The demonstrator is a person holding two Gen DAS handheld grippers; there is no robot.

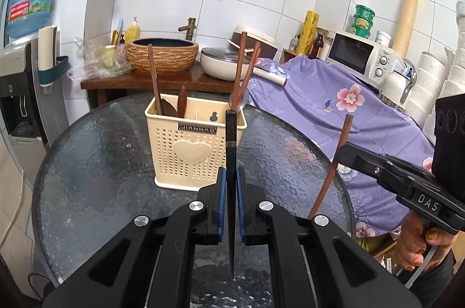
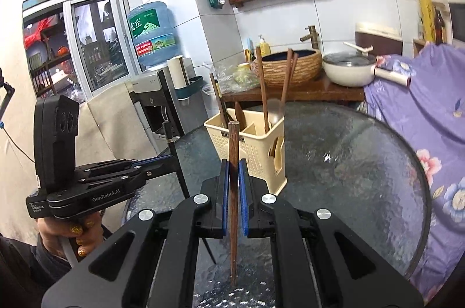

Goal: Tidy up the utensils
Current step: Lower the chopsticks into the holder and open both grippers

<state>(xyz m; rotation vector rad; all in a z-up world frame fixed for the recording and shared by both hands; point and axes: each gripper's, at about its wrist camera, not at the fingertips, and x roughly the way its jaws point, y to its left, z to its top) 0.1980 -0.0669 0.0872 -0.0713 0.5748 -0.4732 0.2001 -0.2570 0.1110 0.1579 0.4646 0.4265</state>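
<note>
Looking along the left gripper point(image 1: 231, 185), its blue pads are clenched on a black chopstick point(image 1: 230, 151) that stands nearly upright, its blunt end level with the rim of the cream basket point(image 1: 191, 151) behind it and its thin tip hanging low above the glass table point(image 1: 96, 168). That basket sits near the table's middle with a heart on its front; wooden spoons point(image 1: 157, 87) stand in its left compartment and brown chopsticks point(image 1: 244, 66) lean in its right one. At the right edge the right gripper point(image 1: 348, 155) grasps a brown chopstick point(image 1: 334, 165) that tilts slightly, a hand point(image 1: 418, 238) below it. From the right wrist, those jaws pinch the brown chopstick point(image 2: 233, 191) almost upright between blue pads, its squared top overlapping the basket point(image 2: 252, 151), its tip just over the table point(image 2: 348, 162). To the left, the left gripper point(image 2: 170, 158) clamps the black chopstick point(image 2: 177, 171), held beside the table's edge, well apart from the basket
</note>
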